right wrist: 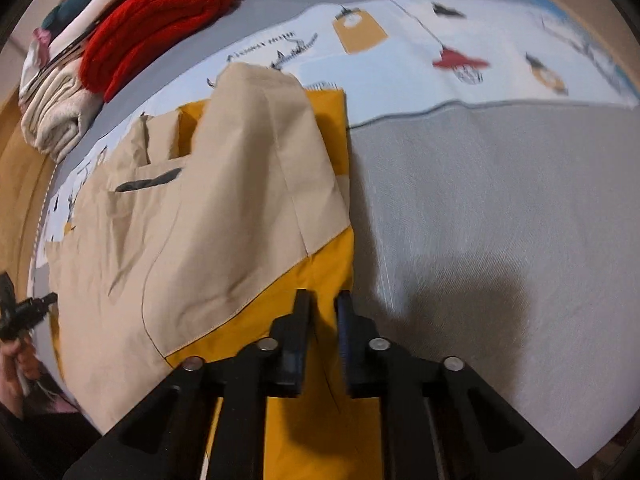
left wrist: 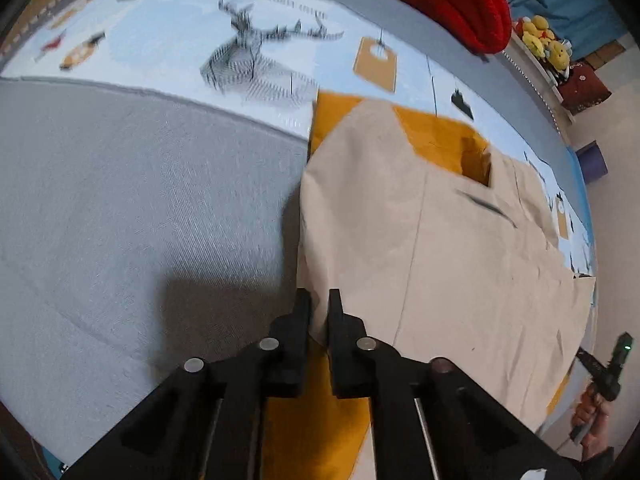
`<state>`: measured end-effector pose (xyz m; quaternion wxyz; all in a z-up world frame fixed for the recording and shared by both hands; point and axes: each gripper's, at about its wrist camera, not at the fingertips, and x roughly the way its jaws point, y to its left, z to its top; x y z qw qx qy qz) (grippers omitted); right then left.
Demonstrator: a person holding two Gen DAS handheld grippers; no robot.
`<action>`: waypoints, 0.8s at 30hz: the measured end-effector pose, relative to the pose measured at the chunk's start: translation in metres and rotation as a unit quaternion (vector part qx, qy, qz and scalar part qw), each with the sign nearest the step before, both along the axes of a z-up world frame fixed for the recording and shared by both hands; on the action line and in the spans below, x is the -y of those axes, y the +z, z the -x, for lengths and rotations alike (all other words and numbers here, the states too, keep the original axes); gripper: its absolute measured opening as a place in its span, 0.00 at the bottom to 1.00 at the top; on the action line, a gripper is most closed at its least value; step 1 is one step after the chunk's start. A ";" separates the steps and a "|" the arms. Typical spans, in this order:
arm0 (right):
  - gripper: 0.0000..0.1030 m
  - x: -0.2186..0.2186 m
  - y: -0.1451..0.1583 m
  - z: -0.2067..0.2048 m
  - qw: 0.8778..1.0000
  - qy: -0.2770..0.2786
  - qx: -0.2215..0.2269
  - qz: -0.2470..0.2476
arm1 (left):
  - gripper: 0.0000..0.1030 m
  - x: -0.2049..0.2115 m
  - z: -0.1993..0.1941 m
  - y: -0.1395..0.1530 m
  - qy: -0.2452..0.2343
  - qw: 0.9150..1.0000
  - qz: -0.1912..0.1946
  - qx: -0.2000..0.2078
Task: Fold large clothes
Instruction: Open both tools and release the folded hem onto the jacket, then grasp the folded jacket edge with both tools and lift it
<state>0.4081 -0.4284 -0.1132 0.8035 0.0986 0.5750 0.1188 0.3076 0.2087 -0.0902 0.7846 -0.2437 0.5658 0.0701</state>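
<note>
Ahead of both tongs, on the bed, lies the jacket, beige outside with yellow lining, one sleeve already laid across the body. Left tongs are clenched on the jacket's beige edge; cloth sits between the tips. Right tongs are clenched on the yellow hem at the opposite edge. Judgement: early to mid fold, with sleeve in and both near corners pinched; the fold away from the tongs, any further halving and smoothing are left. Far beyond the tongs sits a red knit on a stack of folded laundry, likely finished pieces. The printed sheet carries a line of text, too blurred to read; no brand or label is legible.
</note>
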 end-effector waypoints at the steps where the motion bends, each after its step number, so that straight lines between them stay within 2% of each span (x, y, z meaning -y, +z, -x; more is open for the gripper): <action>1: 0.06 -0.001 0.007 0.001 1.000 0.002 0.014 0.000 | 0.04 0.001 0.000 0.007 0.003 1.000 -0.006 0.012; 5: 0.04 0.005 0.044 0.006 0.996 -0.017 0.089 -0.025 | 0.03 -0.001 -0.002 0.043 0.017 0.996 -0.026 0.085; 9: 0.03 0.011 0.074 0.006 0.984 -0.060 0.159 -0.049 | 0.03 -0.010 -0.006 0.070 0.040 0.987 -0.036 0.152; 12: 0.02 0.005 0.090 0.001 0.975 -0.081 0.203 -0.041 | 0.03 -0.011 -0.014 0.077 0.048 0.982 -0.047 0.178; 14: 0.02 -0.001 0.093 -0.005 0.971 -0.092 0.221 -0.027 | 0.03 -0.013 -0.023 0.076 0.049 0.981 -0.044 0.181; 17: 0.02 -0.009 0.082 -0.022 0.975 -0.100 0.196 -0.005 | 0.03 -0.014 -0.039 0.057 0.038 0.987 -0.043 0.151; 18: 0.02 -0.011 0.074 -0.029 0.979 -0.102 0.179 0.007 | 0.03 -0.013 -0.045 0.046 0.032 0.990 -0.049 0.125; 19: 0.02 -0.012 0.067 -0.033 0.981 -0.102 0.163 0.016 | 0.03 -0.012 -0.053 0.026 0.024 0.995 -0.056 0.079; 20: 0.02 -0.015 0.050 -0.042 0.987 -0.099 0.123 0.034 | 0.03 -0.014 -0.057 0.011 0.023 0.997 -0.051 0.051; 21: 0.02 -0.015 0.039 -0.047 0.989 -0.100 0.103 0.042 | 0.03 -0.017 -0.059 -0.001 0.030 0.998 -0.040 0.030; 23: 0.02 -0.018 0.029 -0.052 0.990 -0.099 0.086 0.052 | 0.03 -0.021 -0.060 -0.001 0.044 0.998 -0.030 0.040; 24: 0.02 -0.020 0.031 -0.052 0.989 -0.100 0.095 0.057 | 0.02 -0.022 -0.061 0.005 0.046 0.997 -0.031 0.056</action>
